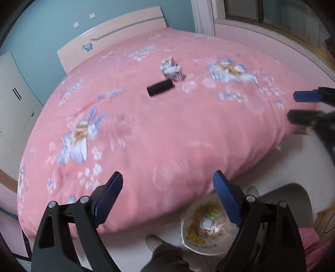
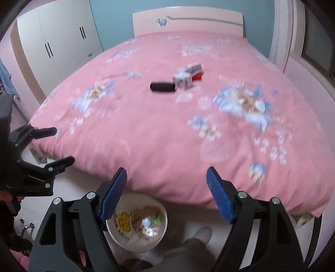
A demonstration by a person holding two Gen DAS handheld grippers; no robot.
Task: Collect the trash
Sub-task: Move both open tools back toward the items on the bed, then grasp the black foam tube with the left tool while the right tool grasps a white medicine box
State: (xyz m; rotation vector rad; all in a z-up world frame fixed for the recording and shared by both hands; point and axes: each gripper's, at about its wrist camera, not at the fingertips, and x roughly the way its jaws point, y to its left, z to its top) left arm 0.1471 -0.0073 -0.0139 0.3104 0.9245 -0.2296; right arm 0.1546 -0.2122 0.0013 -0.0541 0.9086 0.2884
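Hovering over the foot of the bed, both grippers hang with nothing between their blue pads. Left gripper [image 1: 167,184] is spread wide, pointing down and forward; right gripper [image 2: 166,180] is spread too, a touch narrower, also with nothing in it. From the left wrist camera the right gripper shows at three o'clock, its fingers apart; from the right wrist camera the left one sits at nine o'clock, likewise parted.

Nearest, down at six o'clock, a person's shoe [image 1: 152,242] and dark trouser leg stand on the pale floor [image 1: 261,167]. Just beside that foot sits the trash bin [image 2: 138,223], round and white-rimmed, lined with a bag printed in yellow; blurred wrappers and something small and white lie inside it. The bin stands on the floor right at the edge of the pink floral quilt [image 2: 146,129], which droops over the bed's foot.

Further out, near twelve o'clock on the quilt's middle, a black oblong object [image 1: 160,87] lies flat, and just behind it, touching or nearly so, a small white-and-red carton [image 1: 172,70] that looks crumpled; the blur hides its print.

Farthest off, the pale headboard [image 2: 188,19] meets a blue-green wall, with a white wardrobe [image 2: 60,39] at ten o'clock.
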